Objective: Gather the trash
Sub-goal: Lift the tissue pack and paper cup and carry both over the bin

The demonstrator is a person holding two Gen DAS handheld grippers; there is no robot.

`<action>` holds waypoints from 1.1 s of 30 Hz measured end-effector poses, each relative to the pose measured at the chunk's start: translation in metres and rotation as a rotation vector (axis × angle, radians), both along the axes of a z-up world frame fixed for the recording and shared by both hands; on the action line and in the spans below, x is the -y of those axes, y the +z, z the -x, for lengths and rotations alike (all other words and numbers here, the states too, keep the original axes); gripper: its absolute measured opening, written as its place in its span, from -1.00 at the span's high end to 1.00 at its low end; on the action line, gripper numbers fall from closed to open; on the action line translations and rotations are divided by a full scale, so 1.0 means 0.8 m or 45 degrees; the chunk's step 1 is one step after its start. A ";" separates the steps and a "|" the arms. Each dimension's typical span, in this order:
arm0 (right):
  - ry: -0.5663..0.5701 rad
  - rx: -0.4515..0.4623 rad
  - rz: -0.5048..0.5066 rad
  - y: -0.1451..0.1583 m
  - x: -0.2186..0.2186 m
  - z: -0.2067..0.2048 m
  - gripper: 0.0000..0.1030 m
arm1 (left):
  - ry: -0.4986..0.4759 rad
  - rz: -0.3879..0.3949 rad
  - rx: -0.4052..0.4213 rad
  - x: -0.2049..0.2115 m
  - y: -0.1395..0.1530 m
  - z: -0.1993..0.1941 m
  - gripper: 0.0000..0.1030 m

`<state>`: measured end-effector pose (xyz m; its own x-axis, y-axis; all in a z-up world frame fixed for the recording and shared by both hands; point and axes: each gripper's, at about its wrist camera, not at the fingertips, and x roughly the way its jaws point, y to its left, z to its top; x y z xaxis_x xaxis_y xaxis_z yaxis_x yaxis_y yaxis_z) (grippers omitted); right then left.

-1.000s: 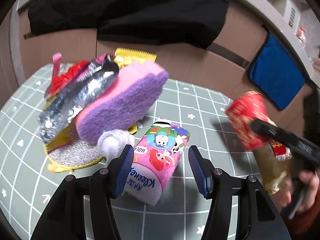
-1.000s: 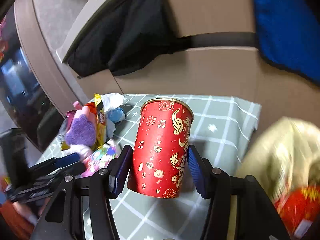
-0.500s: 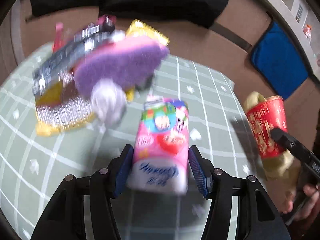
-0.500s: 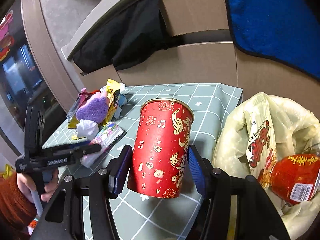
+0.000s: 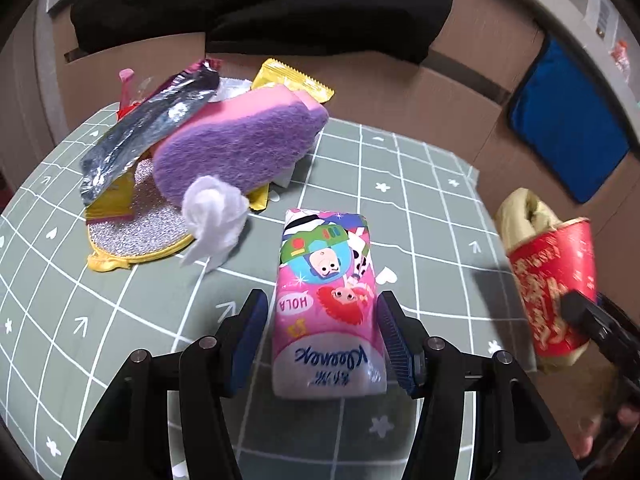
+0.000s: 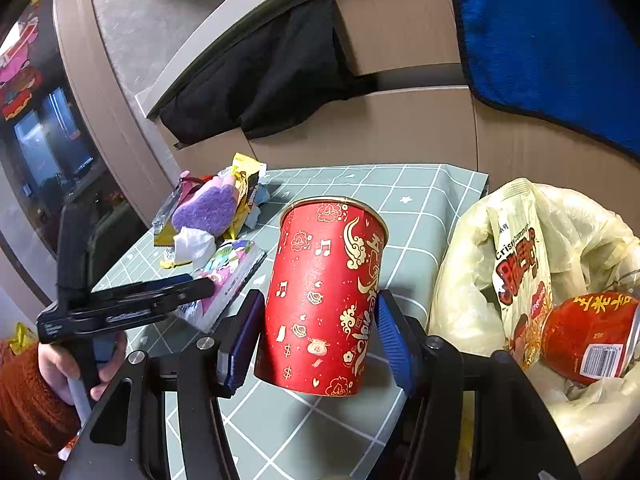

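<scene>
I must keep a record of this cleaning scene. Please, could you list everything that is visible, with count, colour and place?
paper cup: 1, red with gold print, between the right gripper's fingers
tissue pack: 1, pink with cartoons, on the table between the left gripper's fingers
scrub sponge: 1, pink and purple, atop the pile
foil wrapper: 1, silver, on the pile
crumpled tissue: 1, white, before the pile
bin bag: 1, pale yellow, beside the table
snack bag: 1, cream, in the bin bag
can: 1, red, in the bin bag
table cover: 1, green with a white grid
left gripper: black, blue pads
right gripper: black, blue pads
</scene>
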<state>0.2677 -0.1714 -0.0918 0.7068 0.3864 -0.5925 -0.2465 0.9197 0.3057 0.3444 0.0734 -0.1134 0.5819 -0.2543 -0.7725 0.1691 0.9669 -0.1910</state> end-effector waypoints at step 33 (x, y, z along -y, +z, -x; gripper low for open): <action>-0.019 0.439 0.198 0.160 0.041 0.098 -0.04 | 0.033 0.019 0.631 0.088 0.212 0.180 0.19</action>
<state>0.1894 -0.2042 0.0363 0.8797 0.2990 -0.3698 -0.2971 0.9527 0.0638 0.2000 0.0033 0.0564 0.8847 -0.2437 -0.3974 0.2188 0.9698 -0.1077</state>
